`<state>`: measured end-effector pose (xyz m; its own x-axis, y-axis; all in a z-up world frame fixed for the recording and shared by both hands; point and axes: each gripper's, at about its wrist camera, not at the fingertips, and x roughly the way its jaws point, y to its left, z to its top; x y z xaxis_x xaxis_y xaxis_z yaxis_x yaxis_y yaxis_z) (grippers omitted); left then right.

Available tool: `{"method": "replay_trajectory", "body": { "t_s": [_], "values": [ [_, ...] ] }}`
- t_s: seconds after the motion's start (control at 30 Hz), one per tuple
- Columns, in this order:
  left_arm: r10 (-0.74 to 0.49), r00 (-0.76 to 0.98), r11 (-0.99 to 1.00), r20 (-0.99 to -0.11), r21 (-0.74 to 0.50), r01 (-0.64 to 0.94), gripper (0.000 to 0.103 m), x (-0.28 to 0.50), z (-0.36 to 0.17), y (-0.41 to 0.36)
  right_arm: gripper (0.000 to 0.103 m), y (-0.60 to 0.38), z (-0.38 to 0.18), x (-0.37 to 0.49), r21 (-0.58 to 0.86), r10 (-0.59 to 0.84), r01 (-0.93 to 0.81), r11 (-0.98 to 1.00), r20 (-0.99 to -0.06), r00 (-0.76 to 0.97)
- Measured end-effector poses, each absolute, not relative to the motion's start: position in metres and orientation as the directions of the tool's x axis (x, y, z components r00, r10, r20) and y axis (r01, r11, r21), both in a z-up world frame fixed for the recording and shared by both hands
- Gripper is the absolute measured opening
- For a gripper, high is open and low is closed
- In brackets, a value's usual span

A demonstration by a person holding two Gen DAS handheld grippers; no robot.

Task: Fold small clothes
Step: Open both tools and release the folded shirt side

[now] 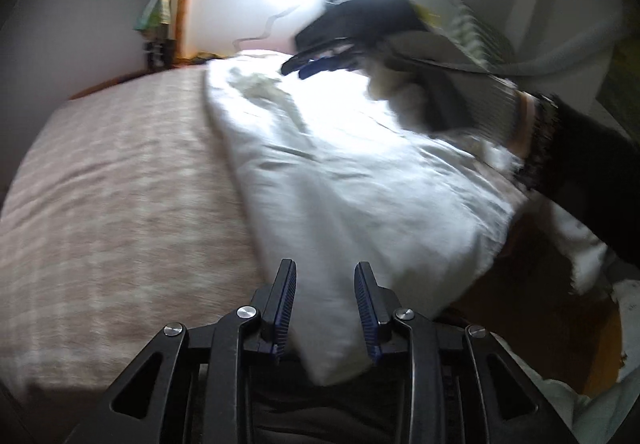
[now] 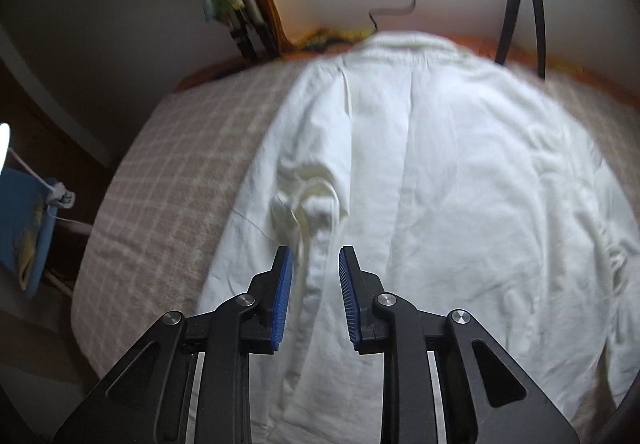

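Left wrist view: left claw is spread, holding nothing, above the near edge of the white shirt, which lies flat on the checked bed cover. Right wrist view: right claw is also spread and empty, poised over the shirt's folded-in sleeve; blurred in the left view.
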<state>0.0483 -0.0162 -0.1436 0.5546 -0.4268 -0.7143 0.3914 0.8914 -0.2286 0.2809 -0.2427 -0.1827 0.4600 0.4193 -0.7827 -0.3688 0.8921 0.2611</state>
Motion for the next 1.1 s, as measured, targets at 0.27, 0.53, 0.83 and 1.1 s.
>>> {"method": "replay_trajectory", "body": {
  "t_s": [0.27,0.53,0.83,1.1],
  "values": [
    [-0.384,0.591,0.912,-0.709,-0.190,0.365,0.028,0.083,-0.157,-0.024,0.010,-0.171,-0.218,0.274,0.169,0.439,-0.575,0.801,-0.819,0.370],
    [-0.408,0.509,0.881,-0.758,-0.181,0.436,0.028,0.087,-0.184,-0.033,0.010,-0.165,-0.247,0.274,0.158,0.421,-0.572,0.805,-0.831,0.364],
    [-0.413,0.450,0.869,-0.792,-0.196,0.454,0.028,0.044,-0.188,-0.019,0.010,-0.196,-0.228,0.252,0.185,0.437,-0.541,0.820,-0.813,0.385],
    [-0.393,0.525,0.898,-0.755,-0.193,0.395,0.033,0.027,-0.159,-0.004,0.036,-0.265,-0.192,0.192,0.229,0.461,-0.460,0.858,-0.740,0.489]
  ]
}}
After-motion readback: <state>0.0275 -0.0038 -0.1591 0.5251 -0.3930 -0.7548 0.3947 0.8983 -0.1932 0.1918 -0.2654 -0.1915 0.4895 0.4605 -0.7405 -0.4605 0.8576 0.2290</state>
